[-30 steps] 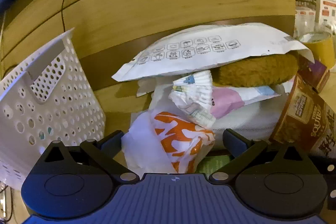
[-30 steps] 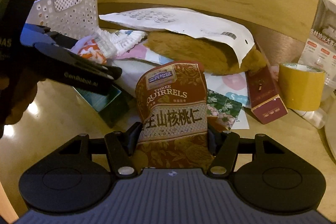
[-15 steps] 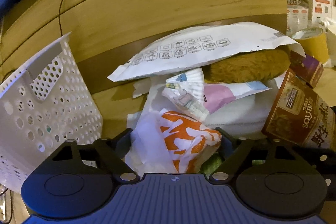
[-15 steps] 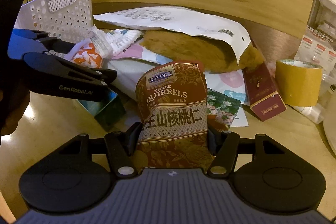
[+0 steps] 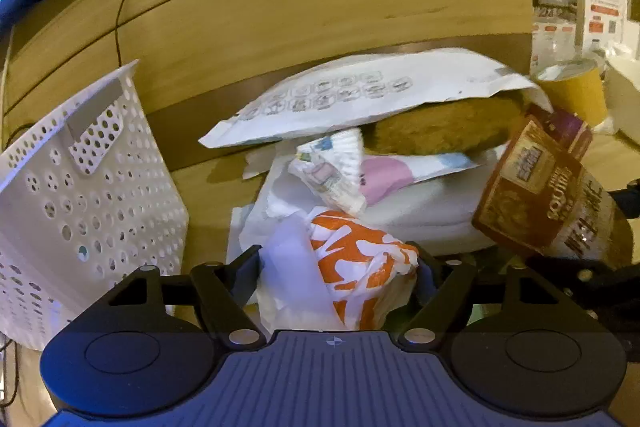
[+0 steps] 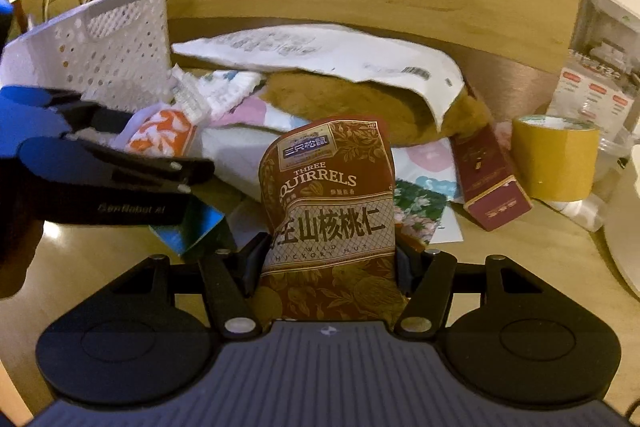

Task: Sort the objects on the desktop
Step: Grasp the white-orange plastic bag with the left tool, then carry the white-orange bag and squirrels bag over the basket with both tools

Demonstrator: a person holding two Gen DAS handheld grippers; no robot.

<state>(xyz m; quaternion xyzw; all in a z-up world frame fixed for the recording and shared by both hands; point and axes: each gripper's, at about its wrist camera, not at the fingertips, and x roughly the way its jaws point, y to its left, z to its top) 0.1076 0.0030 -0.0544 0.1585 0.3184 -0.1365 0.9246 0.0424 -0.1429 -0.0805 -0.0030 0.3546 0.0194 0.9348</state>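
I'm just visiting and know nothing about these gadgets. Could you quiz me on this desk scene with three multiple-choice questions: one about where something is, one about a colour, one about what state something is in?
1. Where is the basket relative to the pile?
A. left
B. right
C. on top

2. What colour is the tape roll?
A. blue
B. yellow
C. green

3. What is the right gripper doing?
A. open, holding nothing
B. shut on the nut bag
C. shut on the tape roll

Answers:
1 A: in the left wrist view the basket stands left of the heaped packets.
2 B: the roll's side is plain yellow.
3 B: the bag stands pinched between its two fingers.
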